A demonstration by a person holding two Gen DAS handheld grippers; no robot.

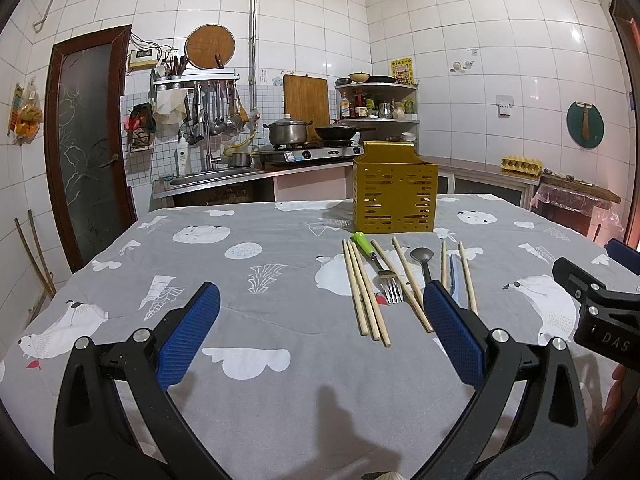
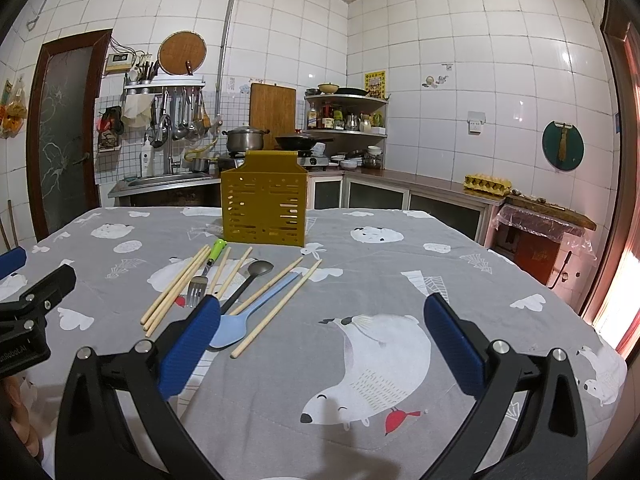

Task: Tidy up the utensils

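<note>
A yellow slotted utensil holder [image 1: 394,192] [image 2: 265,208] stands upright at the table's far side. In front of it lie several wooden chopsticks [image 1: 365,294] [image 2: 176,288], a fork with a green handle [image 1: 380,268] [image 2: 202,280], a dark spoon [image 1: 422,258] [image 2: 252,276] and a light blue spoon [image 2: 240,326]. My left gripper [image 1: 320,312] is open and empty, above the cloth left of the utensils. My right gripper [image 2: 320,320] is open and empty, to their right. Its left finger [image 2: 192,340] covers part of the blue spoon.
The table wears a grey cloth with polar bears [image 1: 260,320] [image 2: 380,360]. Behind it are a sink and counter [image 1: 216,176], a stove with pots [image 1: 304,140] and a corner shelf [image 2: 346,116]. A door [image 1: 88,140] is at the left.
</note>
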